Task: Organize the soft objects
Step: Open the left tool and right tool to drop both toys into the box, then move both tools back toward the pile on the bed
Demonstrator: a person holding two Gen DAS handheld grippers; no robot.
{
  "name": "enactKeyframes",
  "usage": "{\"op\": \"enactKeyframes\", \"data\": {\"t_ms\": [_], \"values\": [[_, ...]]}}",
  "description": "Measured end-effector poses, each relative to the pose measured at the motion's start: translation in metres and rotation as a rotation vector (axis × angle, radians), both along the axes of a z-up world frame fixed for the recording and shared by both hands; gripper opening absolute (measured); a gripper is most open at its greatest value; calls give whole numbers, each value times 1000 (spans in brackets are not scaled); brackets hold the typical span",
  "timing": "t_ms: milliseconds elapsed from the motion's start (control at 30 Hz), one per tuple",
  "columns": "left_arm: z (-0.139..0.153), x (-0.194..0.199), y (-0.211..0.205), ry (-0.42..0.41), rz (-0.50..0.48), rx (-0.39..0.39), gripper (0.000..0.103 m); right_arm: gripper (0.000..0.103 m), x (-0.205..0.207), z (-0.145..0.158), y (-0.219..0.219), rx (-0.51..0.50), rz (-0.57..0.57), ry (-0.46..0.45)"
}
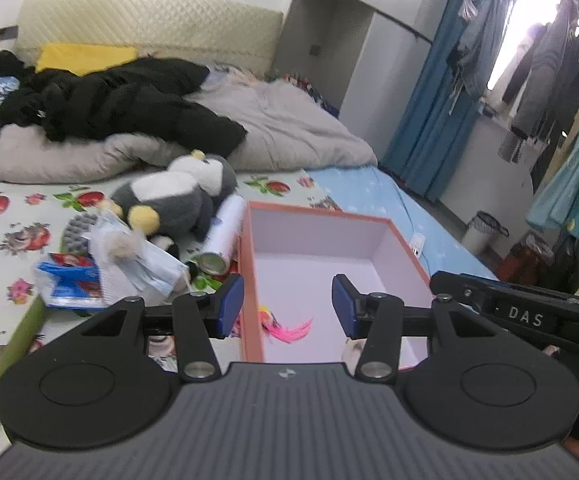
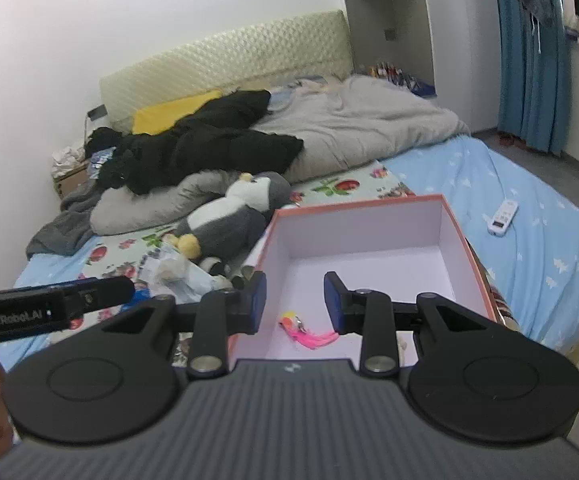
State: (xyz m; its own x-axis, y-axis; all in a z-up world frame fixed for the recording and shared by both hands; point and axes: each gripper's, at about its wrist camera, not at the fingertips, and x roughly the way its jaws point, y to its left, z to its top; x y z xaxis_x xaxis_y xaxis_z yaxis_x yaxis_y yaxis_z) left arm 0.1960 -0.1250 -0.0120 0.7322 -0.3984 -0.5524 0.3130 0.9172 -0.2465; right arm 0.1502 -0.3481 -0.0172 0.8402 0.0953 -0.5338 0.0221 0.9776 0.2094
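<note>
Inside, pink feather toy [image 2: 307, 330], open box [image 2: 441, 220]

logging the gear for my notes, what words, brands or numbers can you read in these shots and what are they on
"DAS" on the arm of the right claw, seen from the left wrist view.
"GenRobot.AI" on the arm of the left claw, seen from the right wrist view.
The blue packet beside the penguin toy has print too blurred to read.
The white remote has markings too small to read.

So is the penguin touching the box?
Apart. The left wrist view shows a white roll lying between the penguin and the box.
</note>
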Motion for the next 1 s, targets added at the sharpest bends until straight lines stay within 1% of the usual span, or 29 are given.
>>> {"op": "enactKeyframes", "data": {"t_ms": [167, 267, 433, 633, 833, 1000], "values": [[13, -31, 23, -39, 30, -16, 55, 35, -22, 16, 16, -13, 25, -44], [15, -47, 36, -48, 49, -25, 55, 35, -35, 22, 27, -16, 46, -65], [17, -72, 58, -55, 87, -28, 55, 35, -50, 25, 45, -12, 87, -80], [15, -103, 90, -54, 161, -34, 55, 35, -63, 23, 73, -20, 156, -68], [1, -138, 119, -30, 247, -33, 55, 35, -78, 12, 99, -11, 226, -46], [-16, -157, 134, -4, 295, -33, 55, 35, -88, -1, 119, -6, 270, -15]]}}
